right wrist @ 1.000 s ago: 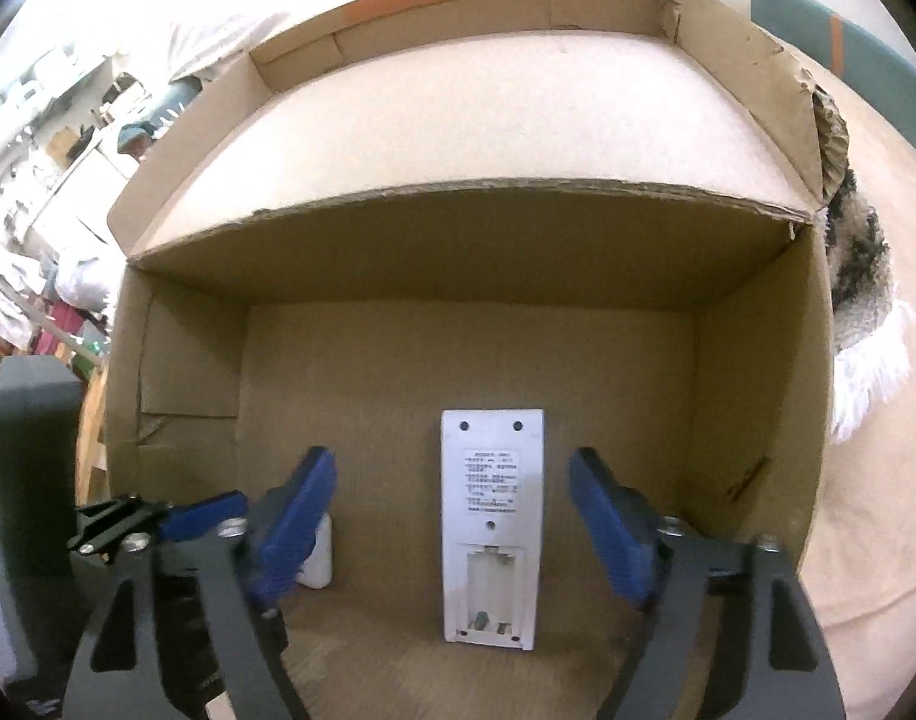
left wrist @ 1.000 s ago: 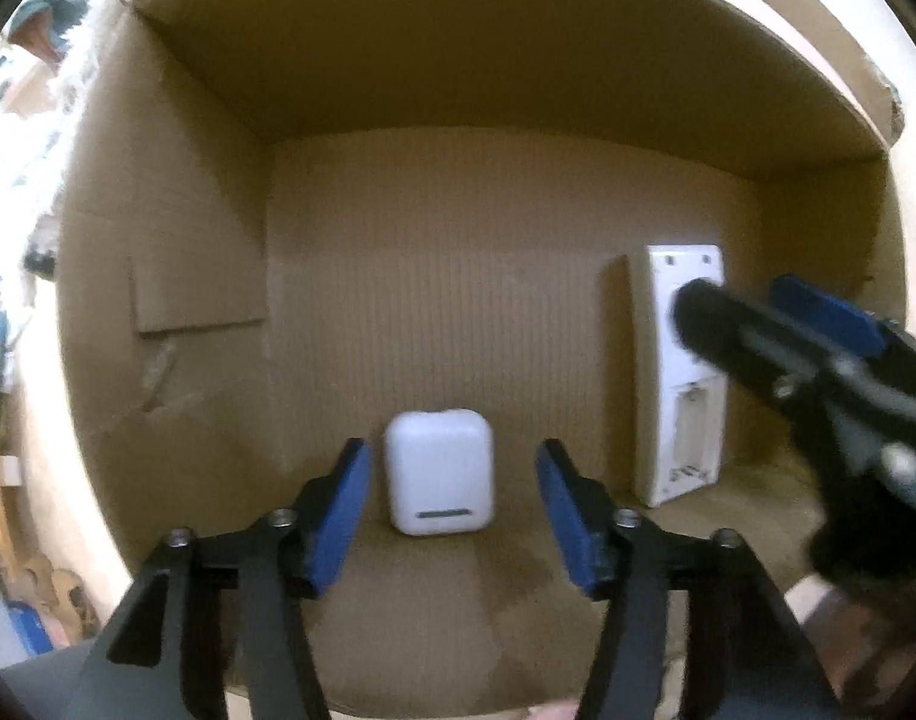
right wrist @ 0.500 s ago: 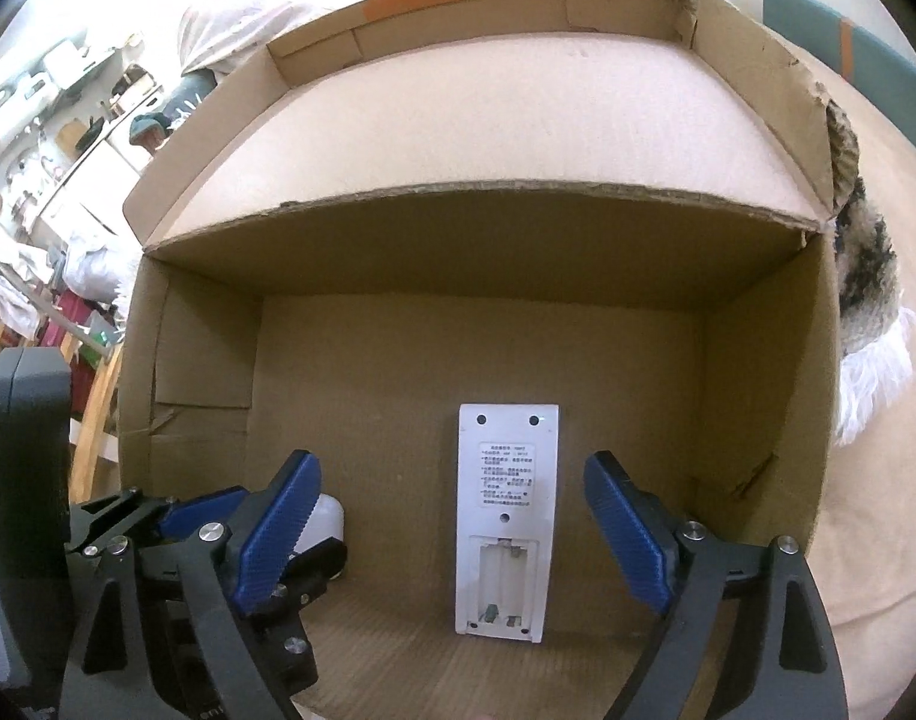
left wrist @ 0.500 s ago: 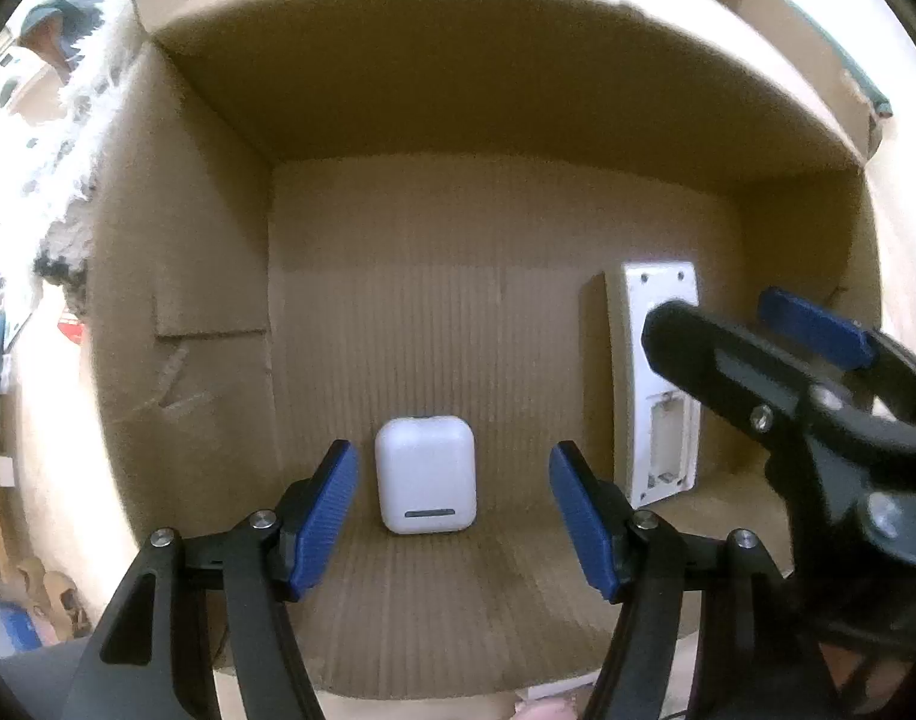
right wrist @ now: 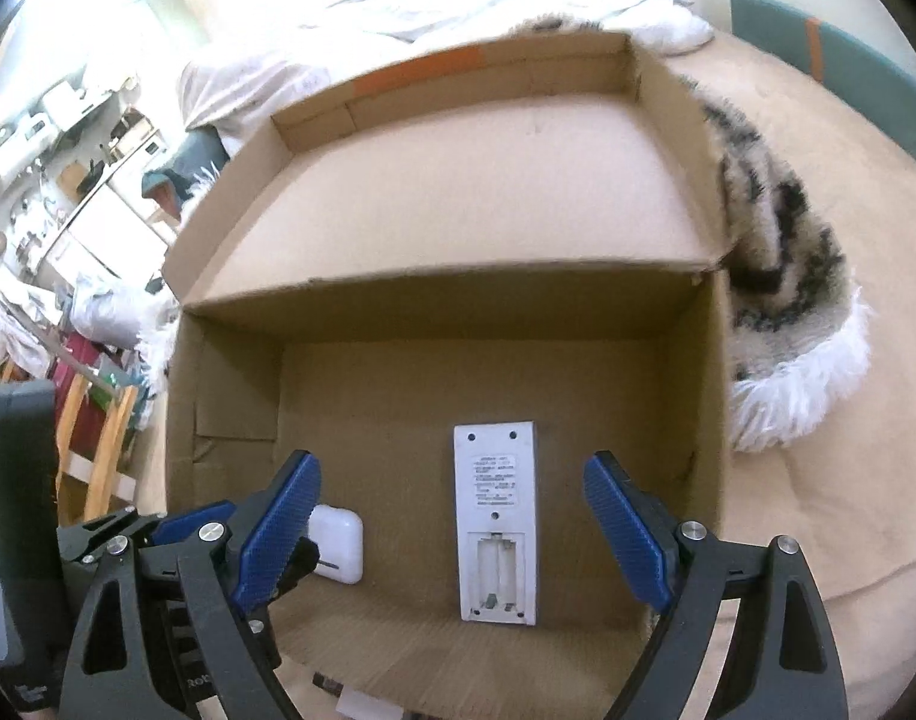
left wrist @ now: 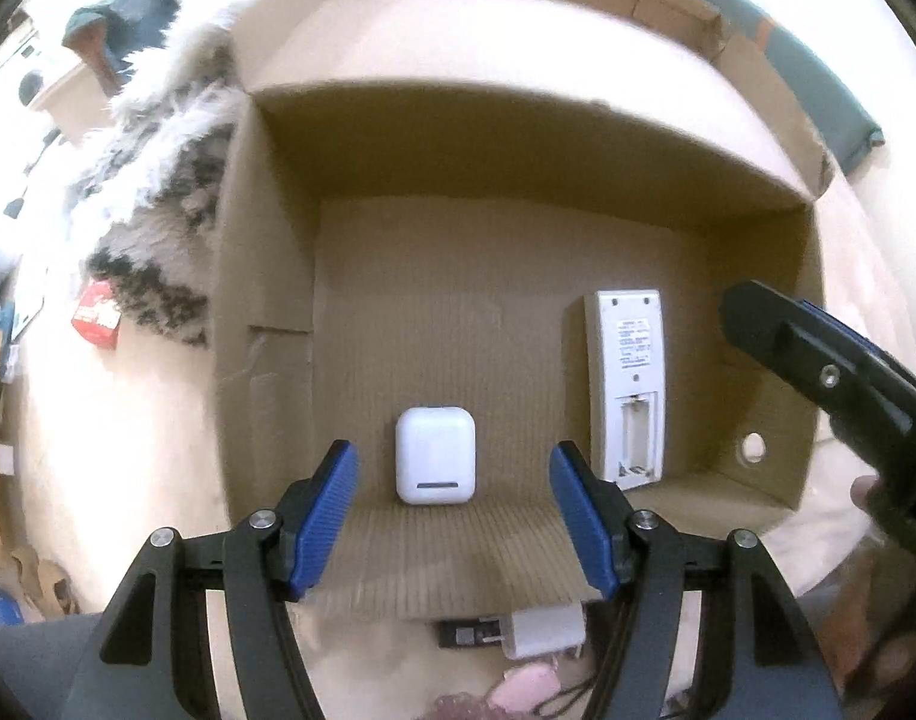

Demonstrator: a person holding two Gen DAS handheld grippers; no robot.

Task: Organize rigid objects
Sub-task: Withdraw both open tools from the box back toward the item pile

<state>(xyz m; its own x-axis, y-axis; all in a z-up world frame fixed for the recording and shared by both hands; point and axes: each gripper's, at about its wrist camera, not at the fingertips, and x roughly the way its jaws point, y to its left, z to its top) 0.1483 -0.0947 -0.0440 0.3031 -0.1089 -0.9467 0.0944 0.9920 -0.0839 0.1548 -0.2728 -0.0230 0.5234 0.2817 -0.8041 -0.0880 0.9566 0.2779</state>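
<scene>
Both lying flat and apart in the cardboard box (left wrist: 266, 300) for tidy sorting: earbud case (left wrist: 435, 455), remote (left wrist: 628, 384); left gripper (left wrist: 452, 519) and right gripper (right wrist: 452, 528) wide, empty.

White case (left wrist: 435, 455), remote (left wrist: 628, 384) (face-down) boxed.

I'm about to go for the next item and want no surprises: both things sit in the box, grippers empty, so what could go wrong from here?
1. The remote lies face down with its battery bay uncovered; anything dropped on it could catch there.
2. The left gripper and right gripper hang close together over the cardboard box and might collide.
3. The earbud case lies loose and may slide if the box is bumped.
</scene>
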